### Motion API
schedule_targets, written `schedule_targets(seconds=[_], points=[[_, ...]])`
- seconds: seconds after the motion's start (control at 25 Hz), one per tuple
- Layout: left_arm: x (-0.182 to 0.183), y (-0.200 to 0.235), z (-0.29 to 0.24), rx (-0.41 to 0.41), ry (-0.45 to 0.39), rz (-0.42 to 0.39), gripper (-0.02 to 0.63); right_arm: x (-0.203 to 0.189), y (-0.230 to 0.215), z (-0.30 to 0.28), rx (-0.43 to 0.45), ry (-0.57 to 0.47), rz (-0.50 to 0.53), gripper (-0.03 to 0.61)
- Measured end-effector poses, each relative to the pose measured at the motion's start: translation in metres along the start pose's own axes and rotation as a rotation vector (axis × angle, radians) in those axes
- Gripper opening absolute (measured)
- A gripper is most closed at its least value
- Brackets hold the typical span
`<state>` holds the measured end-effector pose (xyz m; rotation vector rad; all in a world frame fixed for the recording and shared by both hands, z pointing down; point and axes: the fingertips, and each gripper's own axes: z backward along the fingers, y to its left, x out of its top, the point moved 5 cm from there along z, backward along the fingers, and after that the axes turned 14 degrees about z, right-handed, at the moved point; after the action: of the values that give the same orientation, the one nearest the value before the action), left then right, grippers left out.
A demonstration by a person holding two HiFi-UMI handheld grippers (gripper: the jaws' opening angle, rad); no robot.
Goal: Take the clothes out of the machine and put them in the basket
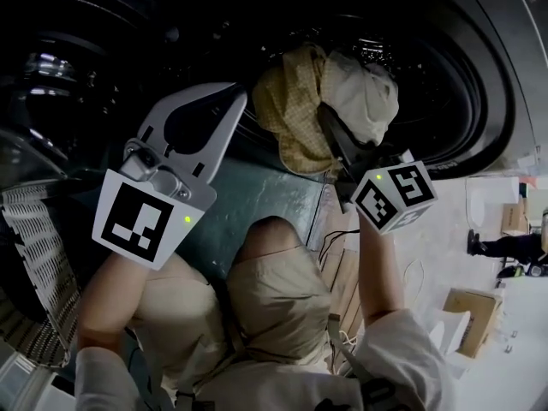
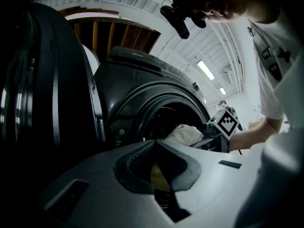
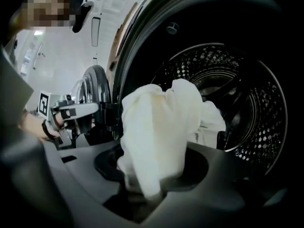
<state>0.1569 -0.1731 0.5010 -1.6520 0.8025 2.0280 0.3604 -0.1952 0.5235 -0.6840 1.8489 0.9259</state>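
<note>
My right gripper point(image 1: 336, 144) is shut on a cream cloth point(image 1: 366, 92), held in front of the dark washing machine's round opening point(image 1: 445, 75). A yellow checked cloth point(image 1: 287, 118) hangs with it on the left. In the right gripper view the cream cloth point(image 3: 156, 132) bulges up from between the jaws of the right gripper point(image 3: 153, 167), with the perforated drum point(image 3: 247, 103) behind. My left gripper point(image 1: 229, 97) is level to the left of the bundle, shut and empty. In its own view the left gripper point(image 2: 154, 144) faces the opening point(image 2: 164, 120) and the cream cloth point(image 2: 184, 134).
The machine's open door point(image 2: 38, 80) stands at the left. A white perforated basket wall point(image 1: 34, 247) shows at the lower left. The person's knees point(image 1: 274, 272) are below the grippers. Cardboard boxes point(image 1: 471, 311) and a distant person point(image 1: 505, 247) are on the floor at the right.
</note>
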Motion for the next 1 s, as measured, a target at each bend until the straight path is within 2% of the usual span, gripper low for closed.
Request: schedule_targets(seconds=[0.16,0.44,0.64,0.76,0.84,1.0], points=[[0.020,-0.016,-0.009,-0.023,0.019,-0.065,0.014,0.023,0.006,0.010,0.003,0.043,-0.014,0.212],[0.075,-0.041,0.022,0.080,0.009,0.033,0.014,0.077,0.048,0.051,0.157,0.197,-0.008,0.210],[0.121,-0.027,0.072,0.239,0.003,0.092,0.014,0.133,0.086,0.056,0.260,0.230,0.013,0.210],[0.150,-0.024,0.102,0.308,0.010,0.112,0.014,0.173,0.110,0.056,0.325,0.229,0.034,0.210],[0.166,-0.021,0.121,0.359,0.005,0.127,0.014,0.198,0.124,0.055,0.381,0.220,0.048,0.210],[0.192,-0.014,0.160,0.518,-0.009,0.162,0.014,0.243,0.151,0.044,0.517,0.187,0.104,0.210]])
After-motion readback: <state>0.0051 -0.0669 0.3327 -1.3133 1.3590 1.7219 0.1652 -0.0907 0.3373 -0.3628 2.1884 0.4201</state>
